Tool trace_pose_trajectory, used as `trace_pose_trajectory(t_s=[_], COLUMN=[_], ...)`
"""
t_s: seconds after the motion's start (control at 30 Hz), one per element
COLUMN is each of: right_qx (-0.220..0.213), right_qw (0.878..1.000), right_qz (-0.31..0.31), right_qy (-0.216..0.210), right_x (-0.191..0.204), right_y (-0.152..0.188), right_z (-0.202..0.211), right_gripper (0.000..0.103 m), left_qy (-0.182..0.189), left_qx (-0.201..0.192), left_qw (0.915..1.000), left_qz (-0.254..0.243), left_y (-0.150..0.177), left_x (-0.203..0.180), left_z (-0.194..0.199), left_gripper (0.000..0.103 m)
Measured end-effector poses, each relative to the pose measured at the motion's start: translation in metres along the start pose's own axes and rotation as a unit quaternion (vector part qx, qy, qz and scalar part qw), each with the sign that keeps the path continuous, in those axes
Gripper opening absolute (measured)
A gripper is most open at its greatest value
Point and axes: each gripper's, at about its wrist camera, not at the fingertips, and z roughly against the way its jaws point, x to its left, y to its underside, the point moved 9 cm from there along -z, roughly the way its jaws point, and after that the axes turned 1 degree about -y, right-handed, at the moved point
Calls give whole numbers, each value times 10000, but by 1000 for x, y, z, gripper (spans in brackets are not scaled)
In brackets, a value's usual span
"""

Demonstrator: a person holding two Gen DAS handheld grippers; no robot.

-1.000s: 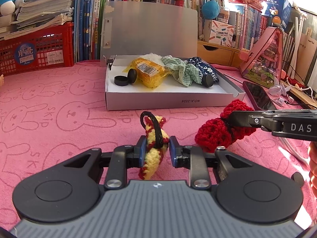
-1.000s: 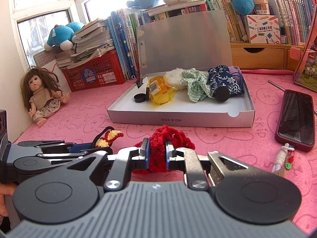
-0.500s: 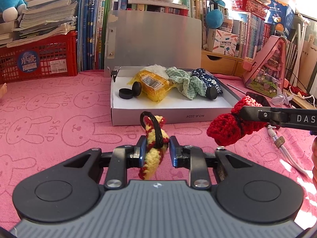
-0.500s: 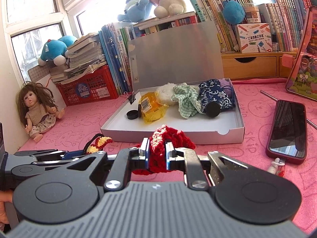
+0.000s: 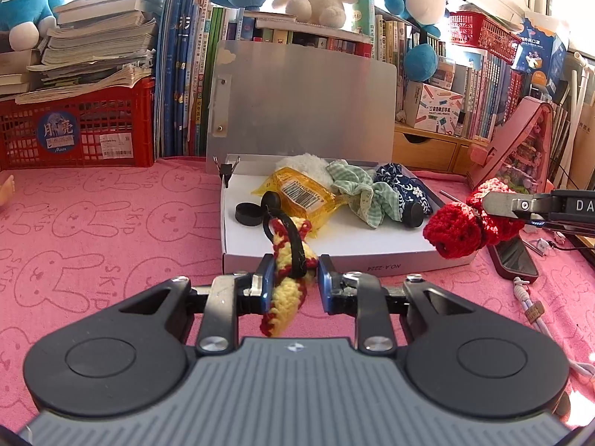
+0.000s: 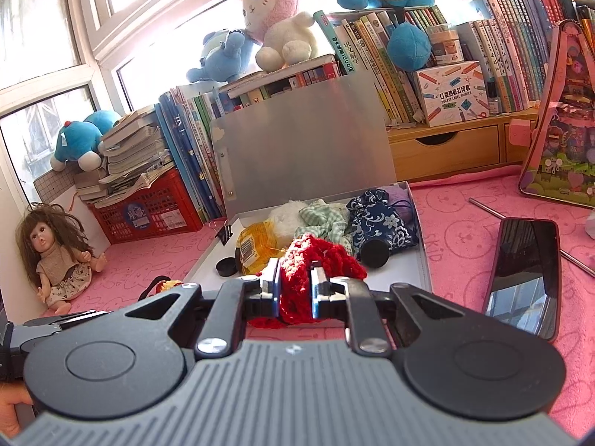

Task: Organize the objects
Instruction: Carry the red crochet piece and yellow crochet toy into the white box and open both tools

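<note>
My left gripper (image 5: 293, 277) is shut on a yellow and red crochet piece with a black elastic loop (image 5: 288, 260), held in the air just before the front wall of the open white box (image 5: 334, 265). My right gripper (image 6: 295, 290) is shut on a red crochet piece (image 6: 308, 260), also seen in the left wrist view (image 5: 459, 228) above the box's front right corner. The box (image 6: 422, 260) holds a yellow packet (image 5: 303, 195), a green checked scrunchie (image 5: 357, 189), a blue patterned pouch (image 5: 403, 187), a white fluffy item (image 5: 308, 163) and black round caps (image 5: 247, 215).
A dark phone (image 6: 524, 271) lies on the pink cloth right of the box. A doll (image 6: 55, 252) sits at the left wall. A red crate (image 5: 74, 126), books and plush toys stand behind. A pink triangular case (image 5: 520, 148) stands at the right.
Both grippers have risen and moved forward toward the box with their crochet pieces. The red piece has moved from the cloth level up to the box's front right corner.
</note>
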Motion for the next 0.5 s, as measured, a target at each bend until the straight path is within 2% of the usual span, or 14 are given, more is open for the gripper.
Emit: trace_pose_trajectory(t_s=[0.27,0.5], right_qx=[-91,-49], right_qw=[9993,9982], right_qz=[-310,-461], right_qy=[160,392], right_x=[-19,-38], right_y=[-23,-29], right_z=[-14,-29], right_gripper=[18,18], left_qy=[-49,-147], left_qx=[-25,-39], left_qw=[9999,9997], left_qz=[134,174], left_y=[-20,-32], left_x=[9,16], left_z=[-20,-42], left_gripper=[29,29])
